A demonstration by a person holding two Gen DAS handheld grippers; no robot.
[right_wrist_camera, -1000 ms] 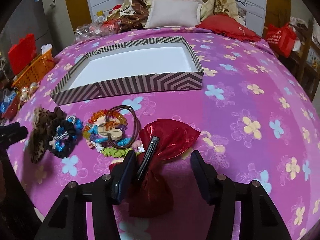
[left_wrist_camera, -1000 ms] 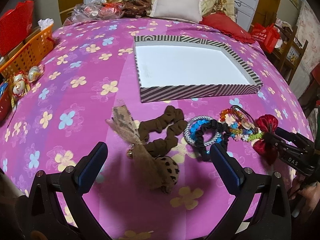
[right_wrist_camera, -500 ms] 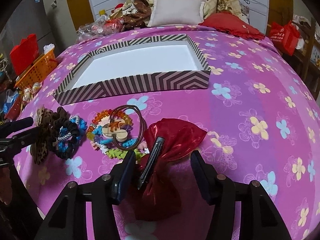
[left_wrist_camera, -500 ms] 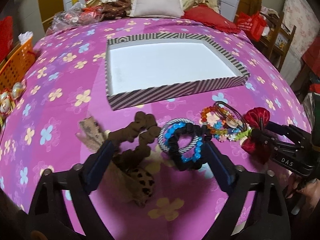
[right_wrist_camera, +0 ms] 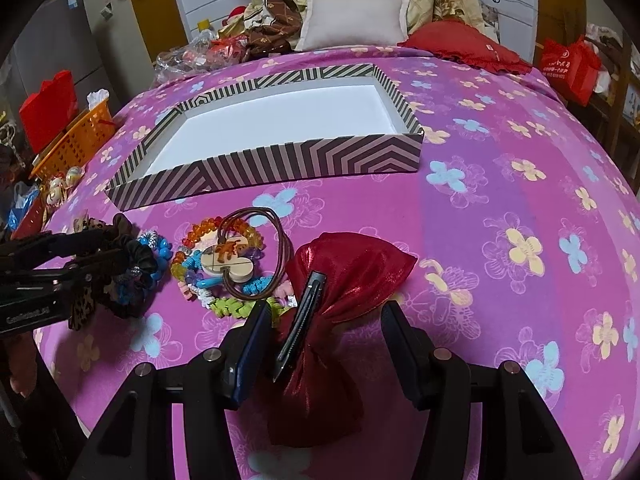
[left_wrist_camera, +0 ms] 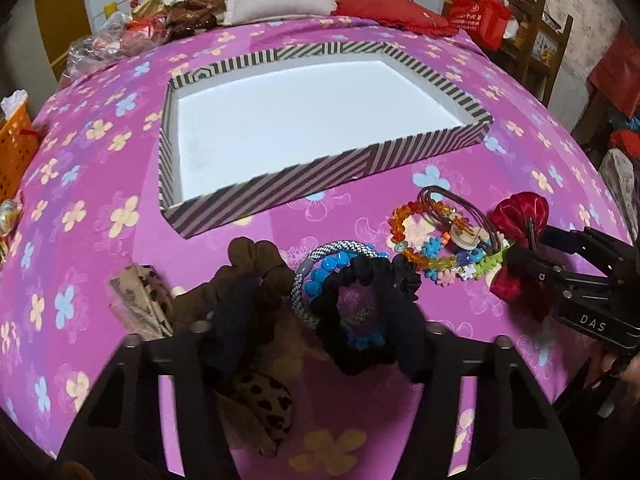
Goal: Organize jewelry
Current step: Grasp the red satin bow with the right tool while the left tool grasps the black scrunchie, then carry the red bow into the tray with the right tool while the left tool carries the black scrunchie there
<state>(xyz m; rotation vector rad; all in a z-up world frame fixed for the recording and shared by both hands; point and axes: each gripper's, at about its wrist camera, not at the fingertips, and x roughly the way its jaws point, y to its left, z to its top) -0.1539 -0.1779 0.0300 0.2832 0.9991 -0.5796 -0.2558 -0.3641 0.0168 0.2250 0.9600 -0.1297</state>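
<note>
Bed covered in a magenta spread (left_wrist_camera: 100, 184) with pale flowers, pillows piled along the top of both frames, an orange basket (right_wrist_camera: 76, 136) at the left edge. Striped shallow box (left_wrist_camera: 320, 178) with a white floor lying in the upper centre, nothing inside. Below it, a row of hair ties and bracelets stretching across the middle: leopard-print scrunchie (left_wrist_camera: 260, 404) and brown scrunchie (left_wrist_camera: 256, 264) at lower left, black scrunchie (left_wrist_camera: 372, 280) lying over a blue bead bracelet (left_wrist_camera: 324, 276) at centre, a colourful bead heap (left_wrist_camera: 436, 236) to the right. Left claw (left_wrist_camera: 320, 336) closing around the black scrunchie, pads blurred, contact impossible to tell. Right claw (right_wrist_camera: 320, 340) at the bottom of its own frame, half open, straddling a red satin bow (right_wrist_camera: 352, 276) with a dark clip (right_wrist_camera: 304, 320), left pad just beside the clip, right pad apart from the fabric.
</note>
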